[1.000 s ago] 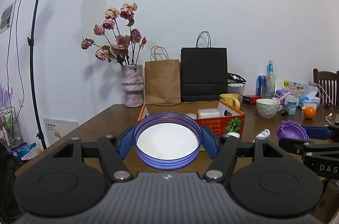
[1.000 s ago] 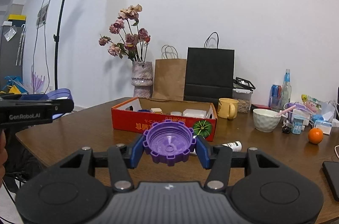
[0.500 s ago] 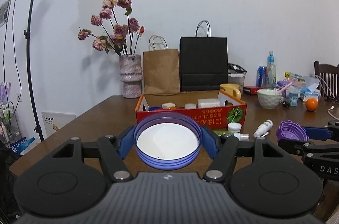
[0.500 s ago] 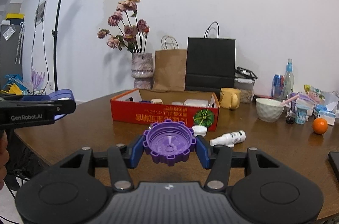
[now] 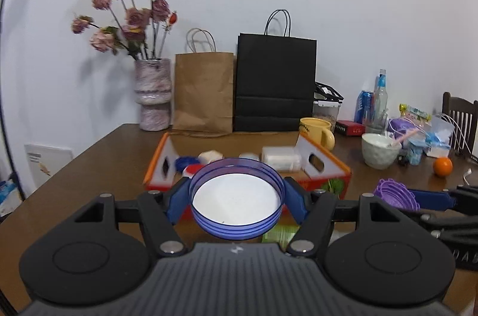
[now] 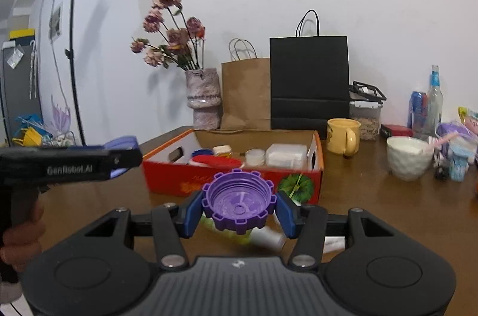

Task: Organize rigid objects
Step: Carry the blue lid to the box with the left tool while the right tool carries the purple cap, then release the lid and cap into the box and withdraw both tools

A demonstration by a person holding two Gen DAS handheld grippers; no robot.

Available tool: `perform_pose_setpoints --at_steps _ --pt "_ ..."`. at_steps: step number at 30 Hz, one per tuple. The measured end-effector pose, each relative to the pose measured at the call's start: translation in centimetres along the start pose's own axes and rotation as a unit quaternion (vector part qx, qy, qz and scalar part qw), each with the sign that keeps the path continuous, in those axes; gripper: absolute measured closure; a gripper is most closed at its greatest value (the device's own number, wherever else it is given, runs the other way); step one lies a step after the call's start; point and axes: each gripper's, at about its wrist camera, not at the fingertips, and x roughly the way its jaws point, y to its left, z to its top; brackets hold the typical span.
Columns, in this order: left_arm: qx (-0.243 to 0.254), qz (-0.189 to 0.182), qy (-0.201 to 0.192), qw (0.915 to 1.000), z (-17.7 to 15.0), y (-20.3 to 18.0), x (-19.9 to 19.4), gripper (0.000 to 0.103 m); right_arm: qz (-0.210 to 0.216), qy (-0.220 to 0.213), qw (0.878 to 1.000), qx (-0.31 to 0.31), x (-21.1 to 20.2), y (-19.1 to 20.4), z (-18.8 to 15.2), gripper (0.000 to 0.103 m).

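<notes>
Both hands are closing in on the red cardboard box point(image 6: 233, 181) now; a moment ago it sat well back on the brown table point(image 5: 98, 160), and now its front wall fills the space just beyond the fingers. The left gripper point(image 5: 236, 199) is clamped on a blue-rimmed lid with a white liner point(image 5: 236, 198), carried above the table at the box's near edge. The right gripper point(image 6: 239, 204) is pinched on a purple notched cap point(image 6: 239, 202), also airborne. Inside the box lie a red lid point(image 6: 215, 160), a white jar point(image 6: 255, 157) and a clear plastic case point(image 6: 285, 156). Looks like both caps are headed in there; the drop has yet to come.
</notes>
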Motion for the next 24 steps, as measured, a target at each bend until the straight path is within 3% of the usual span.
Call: perform_pose_setpoints --at_steps 4,9,17,19,21,23,24 --pt "-0.001 -0.028 0.015 0.9995 4.2 -0.4 5.9 0.035 -0.007 0.019 1.0 -0.022 5.5 -2.4 4.3 0.051" --pt "0.0 -0.052 0.073 0.996 7.3 -1.3 15.2 0.035 -0.003 0.082 0.995 -0.053 13.9 -4.7 7.7 0.051" --pt "-0.024 -0.057 0.177 0.9822 5.9 -1.9 28.3 0.035 -0.015 0.181 0.981 -0.074 25.2 -7.7 7.5 0.051" --pt "-0.041 -0.056 0.204 0.9766 4.9 -1.6 30.2 0.035 -0.02 0.197 0.976 -0.089 26.7 -7.5 7.1 0.051" --pt "-0.073 -0.076 0.237 0.9659 4.4 -0.7 31.5 0.034 -0.025 0.205 0.973 -0.1 27.8 -7.3 6.7 0.051" --pt "-0.093 -0.098 0.247 0.9594 4.3 0.0 31.8 0.015 -0.027 0.213 0.971 -0.103 28.8 -7.2 6.6 0.05" --pt "-0.094 -0.102 0.246 0.9592 4.4 0.2 31.8 0.014 -0.028 0.214 0.971 -0.101 29.0 -7.2 6.5 0.049"
